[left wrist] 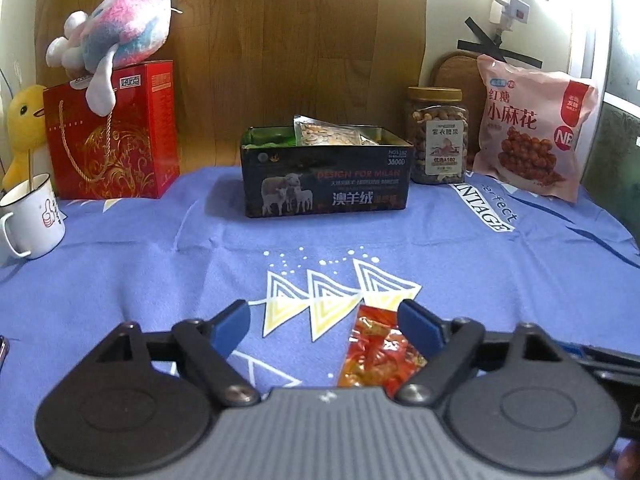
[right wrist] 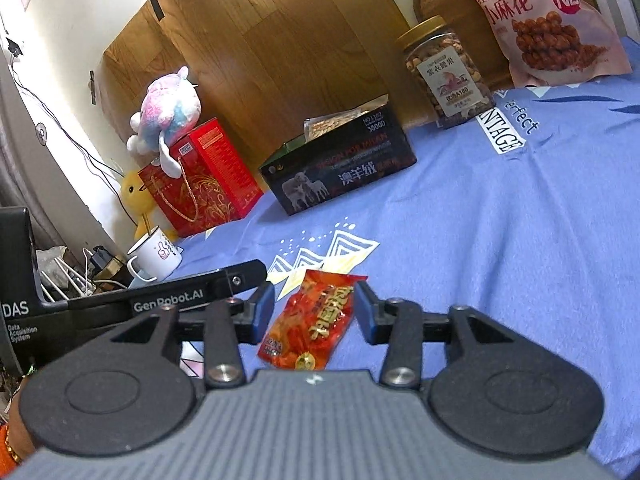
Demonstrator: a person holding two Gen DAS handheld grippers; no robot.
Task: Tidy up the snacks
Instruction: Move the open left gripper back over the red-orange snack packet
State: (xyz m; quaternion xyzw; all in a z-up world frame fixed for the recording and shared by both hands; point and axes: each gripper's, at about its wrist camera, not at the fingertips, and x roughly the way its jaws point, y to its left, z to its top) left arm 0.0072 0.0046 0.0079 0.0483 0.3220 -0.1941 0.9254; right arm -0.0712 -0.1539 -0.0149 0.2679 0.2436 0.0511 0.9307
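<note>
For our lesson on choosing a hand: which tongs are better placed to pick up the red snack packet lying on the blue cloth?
Right. The right tongs are open with the red snack packet centred between them. In the left tongs it sits off to one side, by one finger.

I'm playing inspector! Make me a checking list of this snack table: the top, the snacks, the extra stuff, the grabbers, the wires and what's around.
Surface: blue printed cloth, a little wrinkled.
Job's things: red snack packet flat on the cloth; black box open, with snack packs inside; nut jar with lid on and pink snack bag upright at the back.
Clutter: white mug, red gift box with a plush toy on top, yellow duck toy.
Grippers: right gripper open, packet between its jaws, untouched; left gripper open, beside the packet.
Cables: wires down the wall on the mug's side.
Surroundings: wood-look panel behind.
</note>
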